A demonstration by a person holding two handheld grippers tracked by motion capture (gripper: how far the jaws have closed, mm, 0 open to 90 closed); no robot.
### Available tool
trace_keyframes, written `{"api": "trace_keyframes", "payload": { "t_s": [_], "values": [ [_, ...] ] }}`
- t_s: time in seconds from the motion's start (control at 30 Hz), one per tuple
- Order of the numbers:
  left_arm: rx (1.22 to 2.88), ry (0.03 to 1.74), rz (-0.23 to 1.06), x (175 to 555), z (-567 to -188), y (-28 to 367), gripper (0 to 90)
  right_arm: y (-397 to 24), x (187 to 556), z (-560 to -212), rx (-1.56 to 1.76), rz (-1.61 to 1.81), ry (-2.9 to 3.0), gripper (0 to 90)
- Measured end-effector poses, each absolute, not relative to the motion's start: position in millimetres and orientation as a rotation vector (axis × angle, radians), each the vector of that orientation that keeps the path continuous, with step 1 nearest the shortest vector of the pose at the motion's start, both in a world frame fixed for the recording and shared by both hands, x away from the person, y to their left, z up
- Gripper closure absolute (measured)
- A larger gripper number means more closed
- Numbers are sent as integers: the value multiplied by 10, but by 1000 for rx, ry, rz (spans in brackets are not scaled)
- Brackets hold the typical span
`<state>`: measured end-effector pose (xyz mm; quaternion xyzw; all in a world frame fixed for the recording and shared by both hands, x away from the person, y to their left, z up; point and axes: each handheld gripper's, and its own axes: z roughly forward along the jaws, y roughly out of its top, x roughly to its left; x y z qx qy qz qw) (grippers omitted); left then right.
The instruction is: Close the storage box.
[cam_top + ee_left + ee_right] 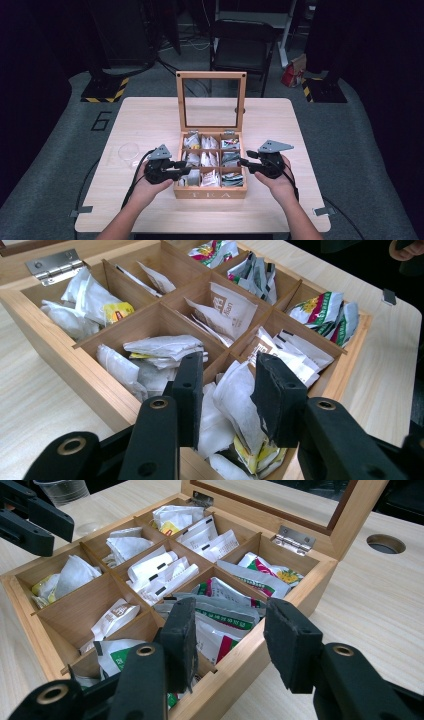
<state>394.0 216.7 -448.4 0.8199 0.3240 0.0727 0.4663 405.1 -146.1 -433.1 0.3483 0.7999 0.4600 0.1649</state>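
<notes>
White paper tea sachet [235,400], in the wooden tea box's [210,193] lower-left compartment, stands between the left gripper's [227,395] spread fingers; pinch it squarely (avoid neighbours). Right gripper [230,635] fingers spread, empty.

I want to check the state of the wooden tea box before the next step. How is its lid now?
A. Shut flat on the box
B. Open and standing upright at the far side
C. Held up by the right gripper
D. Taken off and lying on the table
B: in the high view the glass-paned lid stands upright on its hinges behind the wooden tea box, whose compartments of tea bags lie uncovered.
</notes>
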Motion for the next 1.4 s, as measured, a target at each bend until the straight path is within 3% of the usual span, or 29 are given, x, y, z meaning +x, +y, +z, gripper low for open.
{"api": "trace_keyframes", "payload": {
  "t_s": [0.83, 1.4],
  "values": [
    [2044, 793, 126, 3958, -4641, 2041, 628, -1398, 3993, -4378, 953, 1308, 2313, 559],
    [2024, 767, 119, 3931, -4598, 2086, 856, -1275, 3918, -4409, 866, 1336, 2379, 568]
  ]
}}
